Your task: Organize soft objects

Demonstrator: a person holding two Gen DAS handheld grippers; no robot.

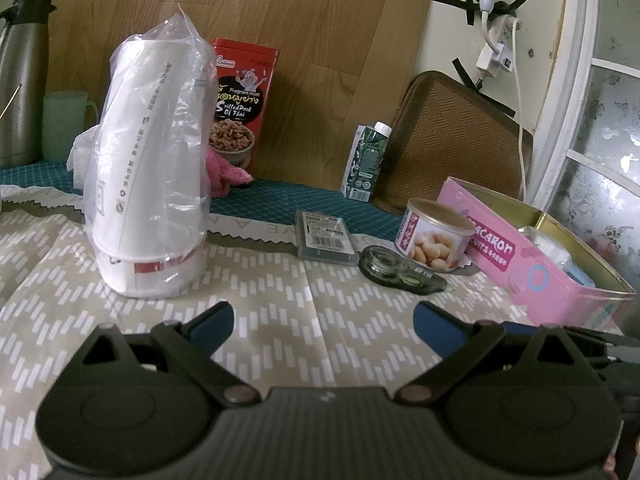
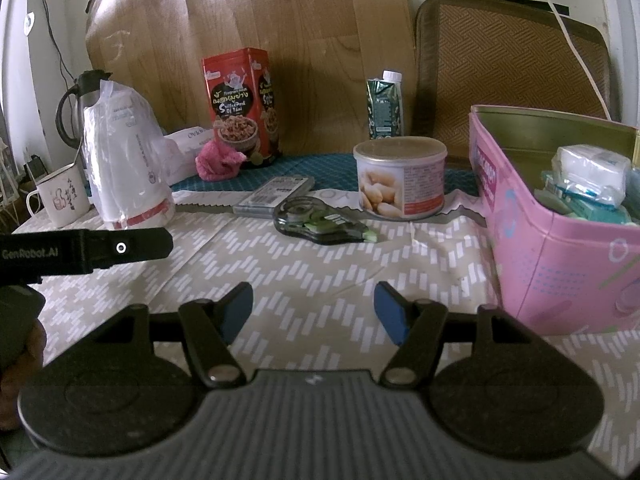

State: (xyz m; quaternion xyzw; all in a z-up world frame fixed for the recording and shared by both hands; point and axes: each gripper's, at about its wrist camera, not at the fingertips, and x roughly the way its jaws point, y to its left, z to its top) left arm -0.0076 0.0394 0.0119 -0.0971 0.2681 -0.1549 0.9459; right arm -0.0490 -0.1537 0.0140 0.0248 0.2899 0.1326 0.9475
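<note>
Patterned cloth bare before claws

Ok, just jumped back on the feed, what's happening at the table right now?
Neither gripper holds anything. The left gripper and right gripper both hover open over the patterned tablecloth. The pink tin at the right already holds soft tissue packs. A pink cloth sits out by the red snack box, beyond the bagged cup stack.
</note>
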